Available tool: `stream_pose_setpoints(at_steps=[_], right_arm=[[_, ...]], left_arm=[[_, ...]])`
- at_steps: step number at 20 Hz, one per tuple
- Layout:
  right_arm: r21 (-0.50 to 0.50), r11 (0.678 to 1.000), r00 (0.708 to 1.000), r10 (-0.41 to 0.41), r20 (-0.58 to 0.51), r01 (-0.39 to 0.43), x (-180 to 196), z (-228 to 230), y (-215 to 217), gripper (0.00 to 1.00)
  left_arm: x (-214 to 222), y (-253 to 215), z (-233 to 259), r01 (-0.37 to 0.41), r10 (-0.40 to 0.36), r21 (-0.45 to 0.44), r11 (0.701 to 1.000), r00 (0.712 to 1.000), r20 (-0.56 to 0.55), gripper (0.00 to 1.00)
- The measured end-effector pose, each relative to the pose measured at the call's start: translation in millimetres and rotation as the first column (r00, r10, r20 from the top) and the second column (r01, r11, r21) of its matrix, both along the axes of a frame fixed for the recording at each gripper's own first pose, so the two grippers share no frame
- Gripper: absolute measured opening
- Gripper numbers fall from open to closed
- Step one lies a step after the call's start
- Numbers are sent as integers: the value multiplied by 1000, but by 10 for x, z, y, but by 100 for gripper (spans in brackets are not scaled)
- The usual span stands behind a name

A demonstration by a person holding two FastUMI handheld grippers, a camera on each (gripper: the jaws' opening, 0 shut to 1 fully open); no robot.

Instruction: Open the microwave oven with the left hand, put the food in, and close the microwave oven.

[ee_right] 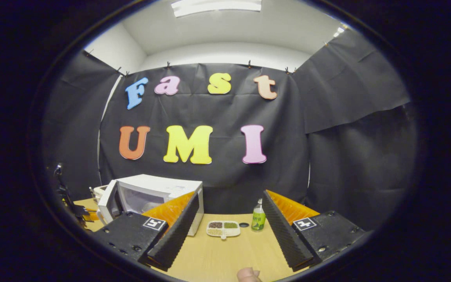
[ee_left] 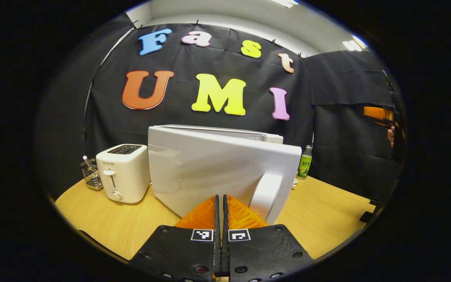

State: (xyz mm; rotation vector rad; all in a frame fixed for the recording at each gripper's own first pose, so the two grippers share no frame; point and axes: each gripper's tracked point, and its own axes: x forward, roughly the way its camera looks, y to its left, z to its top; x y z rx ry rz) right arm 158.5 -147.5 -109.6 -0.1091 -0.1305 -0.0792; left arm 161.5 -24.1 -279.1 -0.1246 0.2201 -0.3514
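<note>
1. Two steps left, by my reading: food in, door shut. Left gripper view: left gripper has its fingers pressed together, nothing between them. Straight ahead of the tips the microwave door stands swung out, its handle just right of the tips. Opening looks done or nearly so.
2. Same view: the door hides the cavity. A toaster and wire rack stand to the left, a bottle to the right beyond the door.
3. Right gripper view: right gripper spread wide, empty. The food tray lies on the table between and beyond the fingers, beside the microwave; food not yet loaded.
4. Same view: its left finger covers the microwave's lower front. Tray contents too small to identify.
</note>
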Motion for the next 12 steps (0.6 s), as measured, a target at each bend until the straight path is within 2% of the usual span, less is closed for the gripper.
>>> stream_pose_setpoints(at_steps=[4, 10, 12], right_arm=[[14, 999, 999, -33, -1, 33, 61, -34, -181, 100], [45, 999, 1000, -27, -14, 28, 226, -153, -340, 100], [74, 997, 1000, 4, -16, -3, 280, -193, -330, 100]], left_arm=[[199, -184, -96, 18, -18, 11, 1000, 1000, -19, 0], [489, -486, -136, 43, -43, 5, 999, 999, -18, 0], [596, -568, -142, 40, -40, 4, 999, 999, -6, 0]])
